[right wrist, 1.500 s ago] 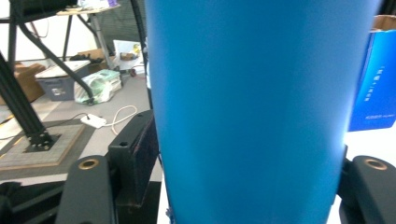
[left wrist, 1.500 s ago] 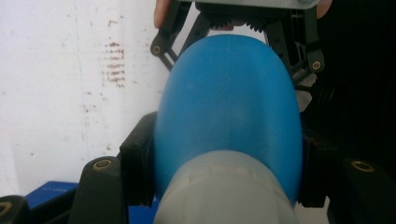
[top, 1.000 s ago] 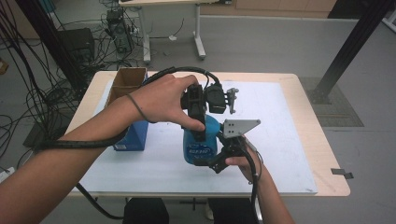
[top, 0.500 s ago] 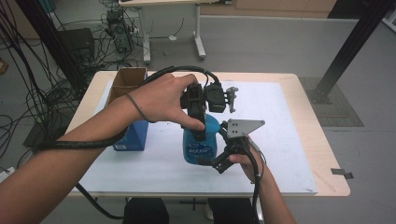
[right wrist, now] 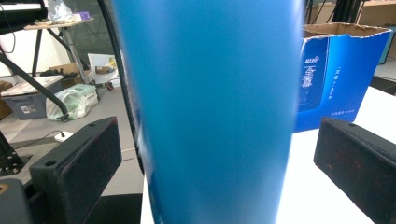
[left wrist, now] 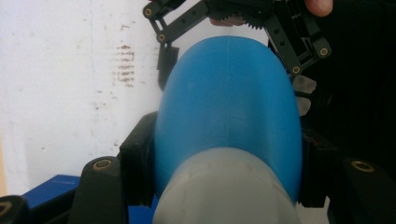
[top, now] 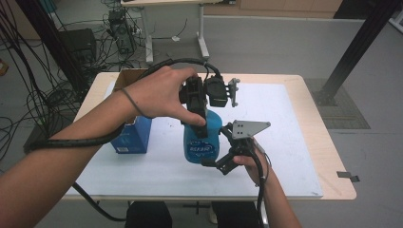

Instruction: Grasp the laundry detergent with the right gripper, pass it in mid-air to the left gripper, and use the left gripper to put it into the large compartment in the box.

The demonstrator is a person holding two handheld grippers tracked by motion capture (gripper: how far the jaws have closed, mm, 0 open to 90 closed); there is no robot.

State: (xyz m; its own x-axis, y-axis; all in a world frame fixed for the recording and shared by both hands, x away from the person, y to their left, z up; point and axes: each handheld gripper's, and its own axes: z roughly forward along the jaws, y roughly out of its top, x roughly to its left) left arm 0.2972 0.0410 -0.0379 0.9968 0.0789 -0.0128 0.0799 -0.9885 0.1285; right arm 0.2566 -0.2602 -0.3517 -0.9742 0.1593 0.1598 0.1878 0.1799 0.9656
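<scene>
Right hand-held gripper (top: pixel 212 164), jaws just spread wide and clear of the upright blue plastic bottle (top: pixel 201 139) standing between them near the white surface's (top: pixel 294 142) middle, sits low at its base, while the left hand-held gripper (top: pixel 198 124) clamps its top from above.

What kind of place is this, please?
Probably a lab or workshop: bundles of black cables hang beside the light wooden table, a black metal frame post stands nearby, and electronic equipment sits on the grey floor.

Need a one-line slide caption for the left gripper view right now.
Left gripper shut on the blue bottle's shoulder above the white table.
</scene>
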